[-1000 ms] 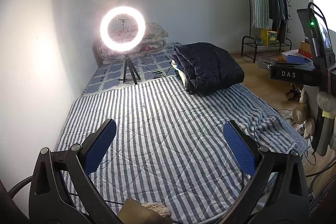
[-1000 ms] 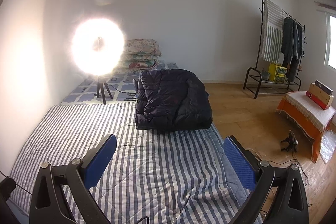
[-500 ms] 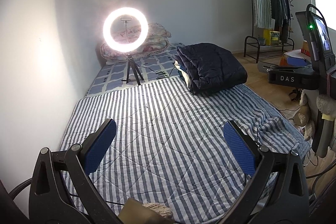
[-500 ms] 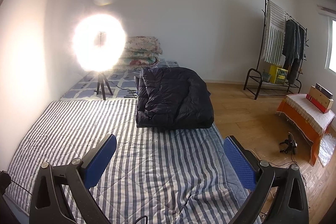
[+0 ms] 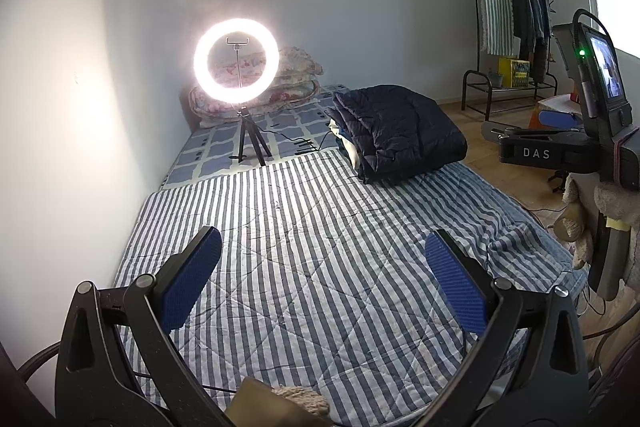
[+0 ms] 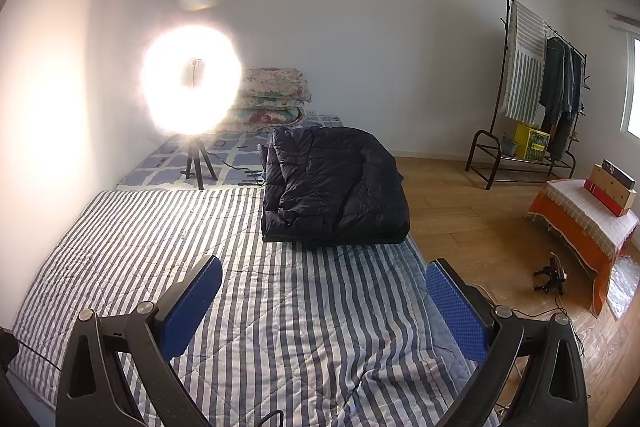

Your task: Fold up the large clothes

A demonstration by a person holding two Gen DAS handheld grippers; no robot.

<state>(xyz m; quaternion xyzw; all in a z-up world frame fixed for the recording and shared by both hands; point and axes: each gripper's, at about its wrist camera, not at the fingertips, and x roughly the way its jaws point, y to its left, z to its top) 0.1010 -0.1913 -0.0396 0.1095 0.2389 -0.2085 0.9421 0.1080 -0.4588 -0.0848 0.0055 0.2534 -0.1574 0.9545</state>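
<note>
Both jaws spread wide, nothing held: left gripper, right gripper; dark jacket lies folded at the striped bed's far right edge; a careless grab risks undoing folds or sliding it floorward.

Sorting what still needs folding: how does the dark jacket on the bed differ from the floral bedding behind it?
The dark jacket is plain navy and quilted; the floral bedding is pale and patterned. The jacket lies near the bed's edge, the bedding stacked against the wall. Both are already folded.
</note>
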